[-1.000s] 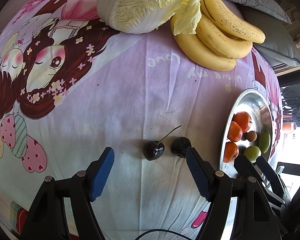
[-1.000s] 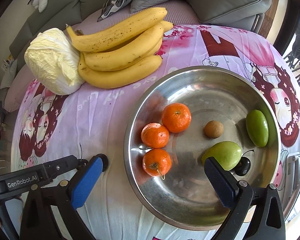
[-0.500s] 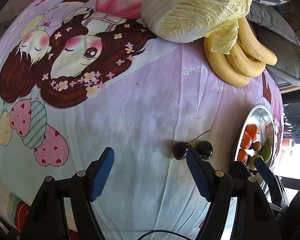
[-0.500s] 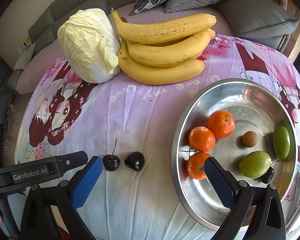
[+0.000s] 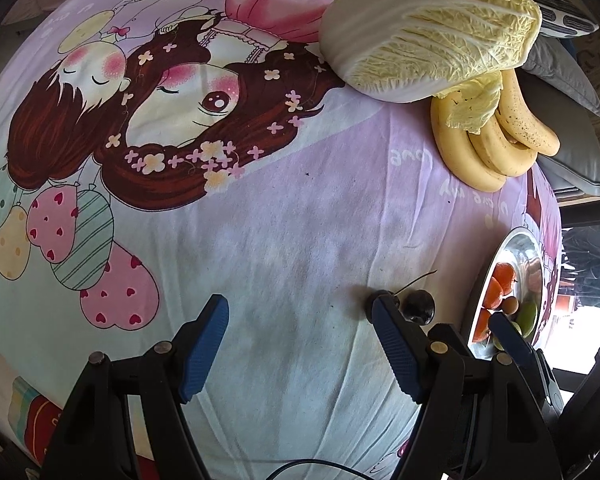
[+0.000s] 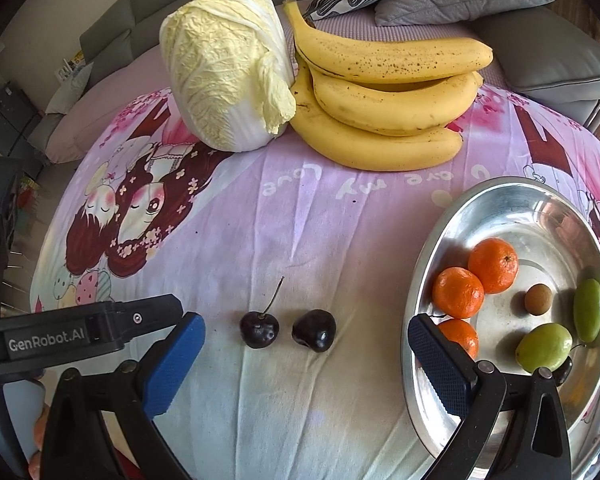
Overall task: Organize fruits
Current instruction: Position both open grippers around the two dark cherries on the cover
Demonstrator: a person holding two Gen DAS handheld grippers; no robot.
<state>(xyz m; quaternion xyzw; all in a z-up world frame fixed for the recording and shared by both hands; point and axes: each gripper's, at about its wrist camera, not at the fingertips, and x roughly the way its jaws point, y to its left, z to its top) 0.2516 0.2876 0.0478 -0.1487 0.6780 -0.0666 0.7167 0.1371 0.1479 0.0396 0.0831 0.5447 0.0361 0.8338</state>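
White lettering reading "GenRobot.AI" runs along the black body of the left gripper (image 6: pixel 180 336), seen at 8 o'clock in the right wrist view, and pale upside-down script on the cartoon-printed cloth (image 6: pixel 340 232) reads roughly "Love my Love" just below the bananas (image 6: pixel 384 108). A round steel tray (image 6: pixel 540 200) sits at 4 o'clock in that view and holds three oranges (image 6: pixel 492 266), a small brown round fruit (image 6: pixel 539 299), two green fruits (image 6: pixel 544 347) and a dark cherry-like fruit partly hidden behind the nearer green one. Two dark cherries lie on the cloth outside the tray, side by side and slightly apart: the stemmed cherry (image 6: pixel 259 329) to the left and the stemless cherry (image 6: pixel 314 330) to its right, both well left of the tray rim. A napa cabbage (image 6: pixel 228 68) rests at 11 o'clock, touching the bananas. The right gripper (image 6: pixel 304 360) points steeply down at the cloth with its blue pads (image 6: pixel 172 368) wide apart and empty, the two cherries lying ahead between them. In the left wrist view the left gripper (image 5: pixel 300 344) also tilts down with its jaws apart and empty; the cherries sit just beyond its right pad's tip, at about 4 o'clock, the stemmed one largely hidden behind it.
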